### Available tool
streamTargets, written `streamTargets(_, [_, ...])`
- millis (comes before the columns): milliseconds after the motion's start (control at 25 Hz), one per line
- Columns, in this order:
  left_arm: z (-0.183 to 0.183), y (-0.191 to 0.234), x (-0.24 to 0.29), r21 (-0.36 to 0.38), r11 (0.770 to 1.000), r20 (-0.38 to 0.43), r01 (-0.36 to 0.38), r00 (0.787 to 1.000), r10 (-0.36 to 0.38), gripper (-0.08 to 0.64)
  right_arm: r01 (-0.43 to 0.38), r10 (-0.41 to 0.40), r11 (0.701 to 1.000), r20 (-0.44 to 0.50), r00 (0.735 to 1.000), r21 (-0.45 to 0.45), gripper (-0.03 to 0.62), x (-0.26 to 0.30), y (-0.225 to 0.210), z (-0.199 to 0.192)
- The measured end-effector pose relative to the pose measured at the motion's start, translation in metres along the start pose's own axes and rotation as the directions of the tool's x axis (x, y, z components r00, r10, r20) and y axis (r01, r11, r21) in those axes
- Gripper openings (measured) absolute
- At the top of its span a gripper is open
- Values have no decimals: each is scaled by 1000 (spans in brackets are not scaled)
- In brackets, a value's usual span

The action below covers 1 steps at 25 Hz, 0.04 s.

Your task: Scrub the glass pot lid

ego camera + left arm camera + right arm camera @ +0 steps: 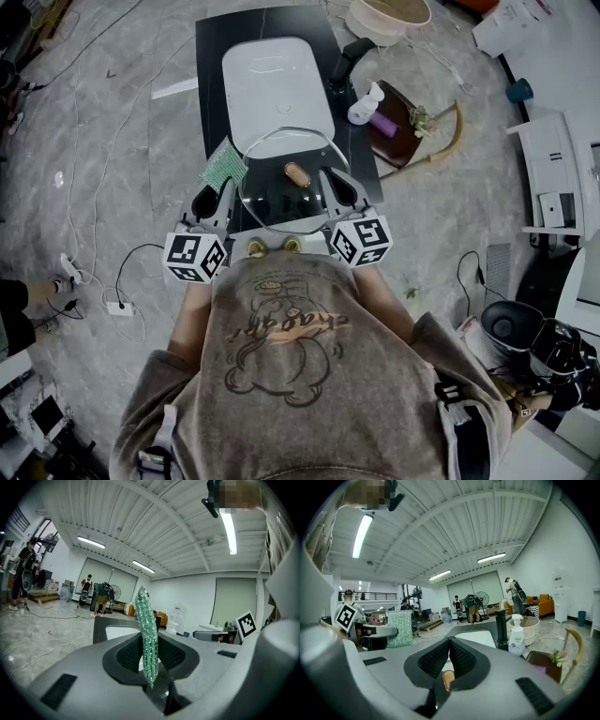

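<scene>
Over the near edge of the dark counter point(211, 56), in the head view, we see the glass pot lid point(281, 202) held up in front of the white sink point(277, 84). Its brown knob point(297, 173) faces up. The right hand-held gripper point(328, 180) sits at the lid's right rim and the left hand-held gripper point(223, 185) carries a green scrub cloth point(225, 164) just beside the left rim. We cannot tell whether cloth and glass touch. Part of the lid hangs past the counter's edge, so we judge that a drop could send it to the stone floor point(112, 141) and not into the sink.

In the left gripper view, the left hand-held gripper point(149, 644) is clamped on the scrub cloth point(146, 625), which stands edge-on between the pads. Only its lower end is pinched. We think a hard rubbing stroke could fold it over or drag it out.

In the right gripper view, the right hand-held gripper point(449, 651) has its pads pressed together. We take it that they grip the thin rim, with the knob point(447, 680) showing low in the gap. That is a small hold on smooth glass at one side only. Scrubbing pressure from the left could swing the lid about that grip or slide the rim free, more so once soap from the bottle point(515, 639) wets it.
</scene>
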<state>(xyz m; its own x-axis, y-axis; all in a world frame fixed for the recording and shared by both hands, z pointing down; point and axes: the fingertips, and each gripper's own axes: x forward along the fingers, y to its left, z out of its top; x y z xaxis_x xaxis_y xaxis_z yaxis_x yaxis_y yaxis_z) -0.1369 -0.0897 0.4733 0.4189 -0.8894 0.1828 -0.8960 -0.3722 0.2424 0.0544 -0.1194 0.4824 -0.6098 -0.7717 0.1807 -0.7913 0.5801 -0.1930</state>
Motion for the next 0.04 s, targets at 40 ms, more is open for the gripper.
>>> streamTargets(40, [-1,1,1,-1,1000,-3,-1,1000,1,85,-1,1,1000,-1,1000,-1,26,1,-1,0])
